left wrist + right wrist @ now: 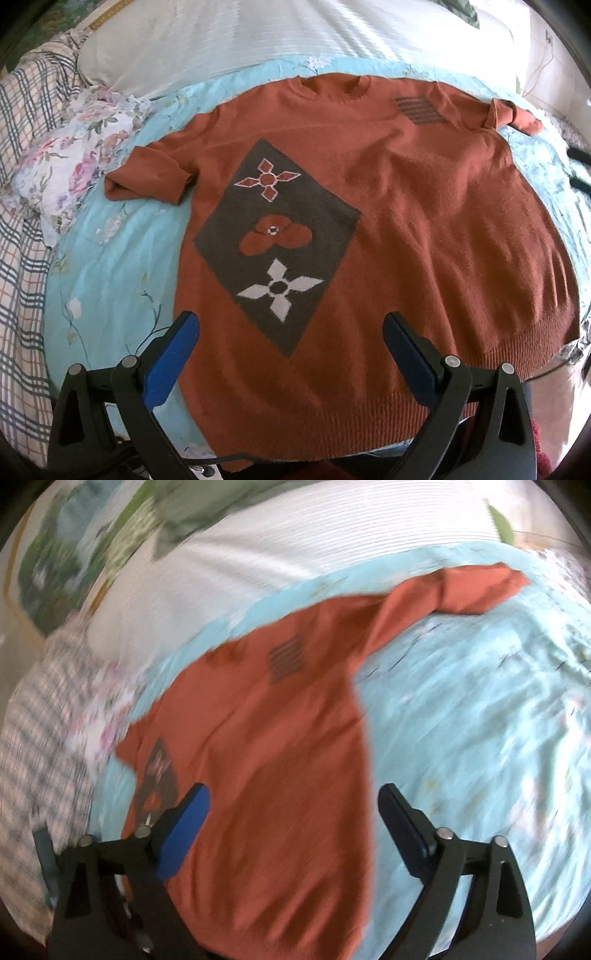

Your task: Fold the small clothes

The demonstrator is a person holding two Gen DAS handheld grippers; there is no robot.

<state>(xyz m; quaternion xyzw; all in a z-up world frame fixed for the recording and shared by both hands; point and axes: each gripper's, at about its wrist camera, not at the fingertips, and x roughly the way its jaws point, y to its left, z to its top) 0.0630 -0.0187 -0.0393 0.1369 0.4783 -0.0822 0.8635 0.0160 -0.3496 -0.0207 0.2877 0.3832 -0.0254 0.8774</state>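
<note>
A rust-orange knitted sweater (pixel 388 206) lies spread flat, front up, on a bed covered with a pale blue floral sheet (pixel 122 258). Its neckline points away from the cameras and its ribbed hem lies nearest them. A dark diamond panel (pixel 273 236) with three flower motifs sits on the chest, and a small striped patch (pixel 417 109) lies near the far shoulder. Both short sleeves are out to the sides, the one on the picture's left (pixel 147 177) curled at its cuff.

The left gripper (pixel 291 328) points steeply down over the hem end of the sweater. Its jaws stand wide, with nothing clamped; the blue pad (pixel 173 362) on the picture's left hangs over the sweater's side edge, and the dark finger (pixel 410 354) on the other side hangs over the ribbed hem. I cannot tell whether either tip touches the knit.

The right gripper (pixel 295 801) points down at a shallower slant, and its view is smeared with motion blur. Its jaws are wide too and grip nothing. They straddle the sweater's (pixel 266 738) other side edge: one finger over the orange knit, the other over bare sheet (pixel 480 720).

Beyond the sweater lies a white ribbed blanket (pixel 236 40). On the picture's left in the left wrist view are a floral pillow (pixel 74 158) and a plaid cloth (pixel 22 258).
</note>
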